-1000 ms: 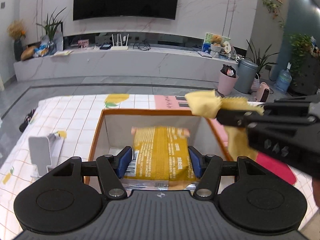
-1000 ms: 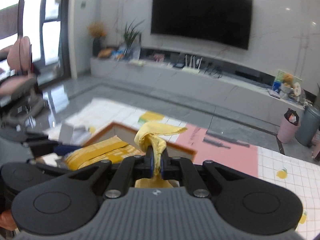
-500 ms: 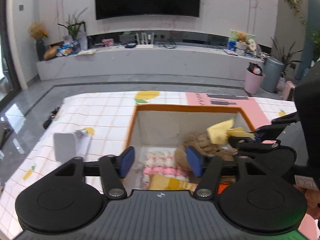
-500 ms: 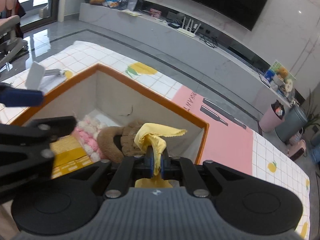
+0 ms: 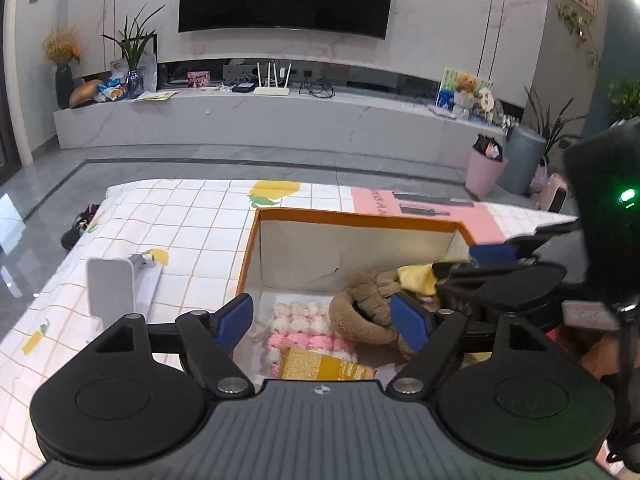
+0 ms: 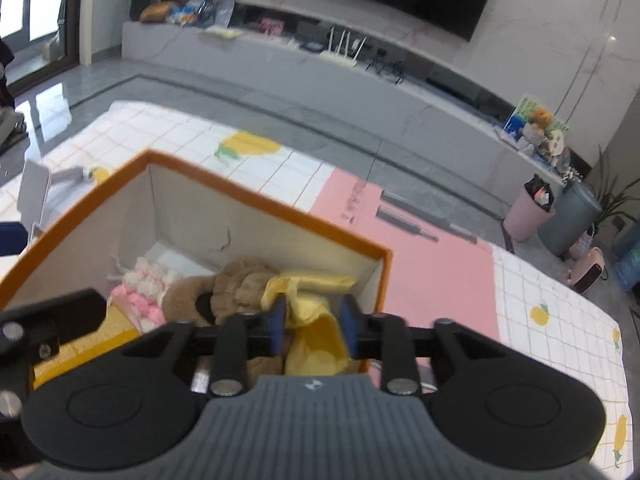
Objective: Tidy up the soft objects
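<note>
An orange-rimmed box (image 5: 360, 216) (image 6: 260, 196) holds a brown plush piece (image 5: 364, 308) (image 6: 236, 284), a pink-and-white fluffy item (image 5: 304, 320) (image 6: 140, 284) and a yellow packet (image 5: 324, 366). My left gripper (image 5: 324, 320) hovers over the box's near side, its jaws opening wide with nothing between them. My right gripper (image 6: 313, 324) (image 5: 460, 264) is low at the box's right corner and its jaws are opening. A yellow cloth (image 6: 316, 332) (image 5: 416, 278) lies loose between the blue pads, resting against the plush piece.
The box stands on a checked tablecloth (image 5: 180, 232) with lemon prints. A white stand (image 5: 110, 288) sits left of the box. Beyond it a pink mat (image 5: 380, 200) carries two dark tools (image 5: 424, 204). A hand (image 5: 600, 352) is at the right edge.
The left gripper let the yellow packet go into the box and drew back with wider jaws. The right gripper came down into the box with the yellow cloth and its jaws parted.
</note>
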`<state>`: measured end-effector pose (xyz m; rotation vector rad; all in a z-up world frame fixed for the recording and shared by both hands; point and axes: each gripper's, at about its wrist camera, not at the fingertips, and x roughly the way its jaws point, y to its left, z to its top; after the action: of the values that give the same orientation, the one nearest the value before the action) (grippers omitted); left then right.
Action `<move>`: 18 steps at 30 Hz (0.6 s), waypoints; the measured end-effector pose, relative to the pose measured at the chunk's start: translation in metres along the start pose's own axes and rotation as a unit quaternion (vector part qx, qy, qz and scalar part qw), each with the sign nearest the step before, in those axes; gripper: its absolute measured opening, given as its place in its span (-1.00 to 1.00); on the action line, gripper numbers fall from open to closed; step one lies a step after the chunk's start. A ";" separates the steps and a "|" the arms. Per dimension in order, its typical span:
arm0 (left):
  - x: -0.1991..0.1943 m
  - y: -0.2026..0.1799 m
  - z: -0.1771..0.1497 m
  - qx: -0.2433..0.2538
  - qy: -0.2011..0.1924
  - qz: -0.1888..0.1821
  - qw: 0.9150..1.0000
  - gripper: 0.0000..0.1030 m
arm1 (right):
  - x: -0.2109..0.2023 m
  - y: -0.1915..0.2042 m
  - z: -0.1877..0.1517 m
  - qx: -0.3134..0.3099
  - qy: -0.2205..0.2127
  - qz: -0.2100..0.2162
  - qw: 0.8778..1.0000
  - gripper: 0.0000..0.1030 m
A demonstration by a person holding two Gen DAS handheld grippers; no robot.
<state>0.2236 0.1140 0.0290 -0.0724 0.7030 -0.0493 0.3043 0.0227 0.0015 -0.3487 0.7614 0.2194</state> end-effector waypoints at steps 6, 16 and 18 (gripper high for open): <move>-0.021 -0.010 0.007 -0.003 -0.021 -0.002 1.000 0.78 | -0.044 -0.028 -0.009 0.046 -0.075 0.023 0.996 -0.17; -0.119 -0.056 0.007 0.000 -0.121 -0.003 0.993 0.88 | -0.159 -0.068 -0.095 0.113 -0.197 0.014 0.974 0.70; -0.143 -0.065 0.002 -0.007 -0.144 -0.014 0.989 0.89 | -0.184 -0.068 -0.111 0.122 -0.212 -0.001 0.970 0.83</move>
<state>0.1149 0.0590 0.1280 -0.1015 0.4128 -0.0596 0.1252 -0.0955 0.0725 -0.0623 0.3595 0.1870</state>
